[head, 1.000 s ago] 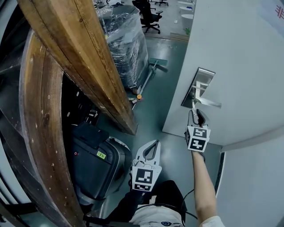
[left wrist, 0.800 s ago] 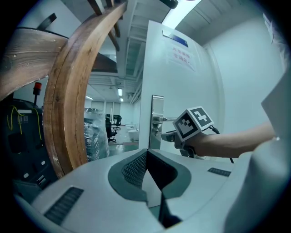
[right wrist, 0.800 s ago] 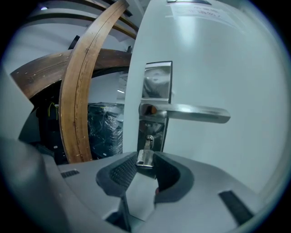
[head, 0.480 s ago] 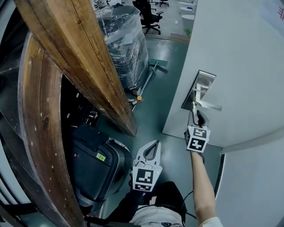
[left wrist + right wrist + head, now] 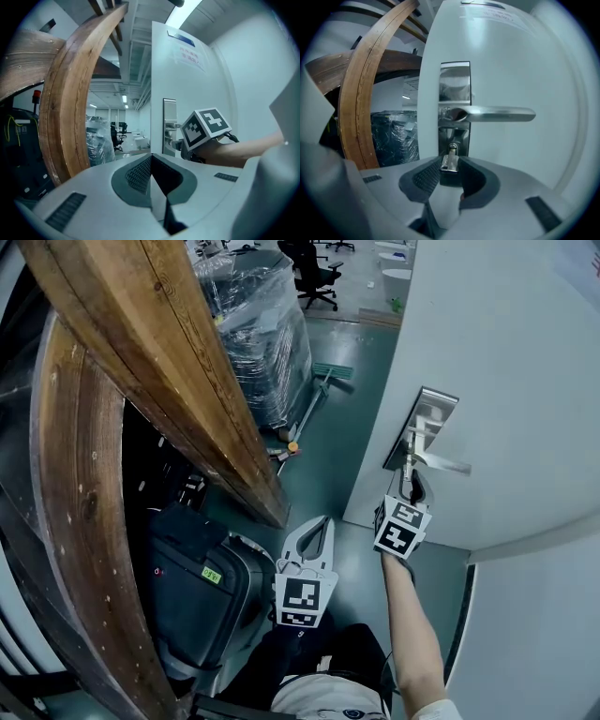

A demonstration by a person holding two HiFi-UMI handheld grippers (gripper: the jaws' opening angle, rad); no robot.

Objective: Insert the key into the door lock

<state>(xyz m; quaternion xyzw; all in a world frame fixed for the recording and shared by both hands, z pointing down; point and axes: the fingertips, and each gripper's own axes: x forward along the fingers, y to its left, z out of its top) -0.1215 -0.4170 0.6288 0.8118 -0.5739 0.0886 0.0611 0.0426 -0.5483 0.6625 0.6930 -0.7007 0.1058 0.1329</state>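
Your right gripper (image 5: 449, 167) clamps its fingers on the small silver key (image 5: 449, 159), tip at the polished steel lock plate (image 5: 454, 77). Your left gripper (image 5: 317, 532) hangs below-left of that plate, fingers together.

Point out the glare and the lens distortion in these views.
Right gripper view: fisheye bows the white door, sheen runs along the silver lever handle. Left gripper view: the ceiling strip light is blown out. Head view: evenly lit, fairly sharp.

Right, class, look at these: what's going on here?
A person holds a tool in each hand at a white door. The right tool is shut on a key, its tip at the keyhole below the lever handle; how deep is unclear. The left tool hangs shut and empty.
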